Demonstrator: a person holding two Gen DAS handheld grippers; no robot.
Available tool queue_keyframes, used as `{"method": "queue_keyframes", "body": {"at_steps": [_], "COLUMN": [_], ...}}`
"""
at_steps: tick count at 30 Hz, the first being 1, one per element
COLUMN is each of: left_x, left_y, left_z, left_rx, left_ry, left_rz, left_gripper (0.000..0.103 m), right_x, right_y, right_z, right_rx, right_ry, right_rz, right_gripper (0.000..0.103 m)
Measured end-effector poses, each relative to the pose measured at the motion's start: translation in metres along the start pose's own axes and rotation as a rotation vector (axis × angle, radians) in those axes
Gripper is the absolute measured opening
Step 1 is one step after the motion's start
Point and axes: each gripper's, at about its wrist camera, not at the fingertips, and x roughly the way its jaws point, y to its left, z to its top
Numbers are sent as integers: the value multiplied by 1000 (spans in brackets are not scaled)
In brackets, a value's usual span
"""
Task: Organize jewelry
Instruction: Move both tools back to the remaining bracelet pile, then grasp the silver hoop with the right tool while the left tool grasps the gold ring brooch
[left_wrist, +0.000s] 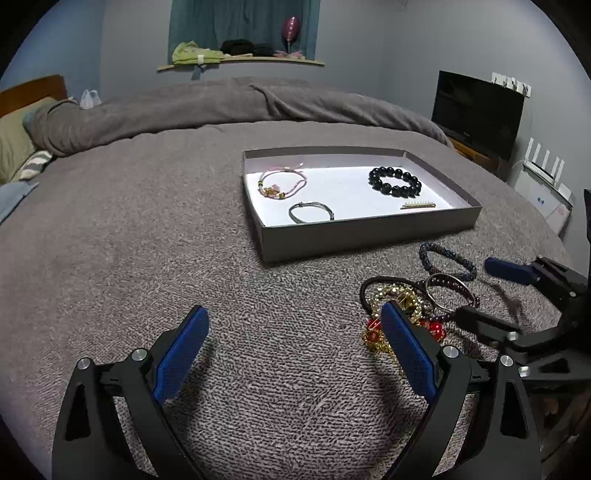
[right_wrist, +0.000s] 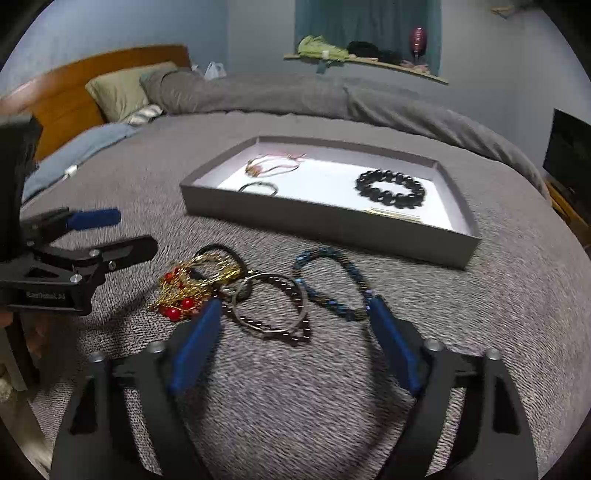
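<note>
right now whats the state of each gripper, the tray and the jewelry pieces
left gripper: open, empty, over the blanket
right gripper: open, empty, at the loose pile
tray: lidless, partly filled
black bead bracelet: in tray, flat
pink cord bracelet: in tray
grey cord bracelet: in tray
gold hair clip: in tray
blue beaded bracelet: on blanket, not sorted
gold and red chain: on blanket, tangled
</note>
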Motion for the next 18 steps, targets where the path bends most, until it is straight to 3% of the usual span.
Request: {"method": "queue_keyframes", "body": {"at_steps": [10,18], "left_x": [-2,-1], "left_y": [2,-1], "left_z": [0,0], "left_rx": [-3,4], "left_ry": [-2,1], "left_rz": [-7,-25], "left_gripper": [94,94], "right_x": [15,8], "right_y": [5,3], "right_z": [4,3], "right_rx": [10,22], "right_ry": [45,25], "right_rz": [40,44], "right_gripper": [48,47]}}
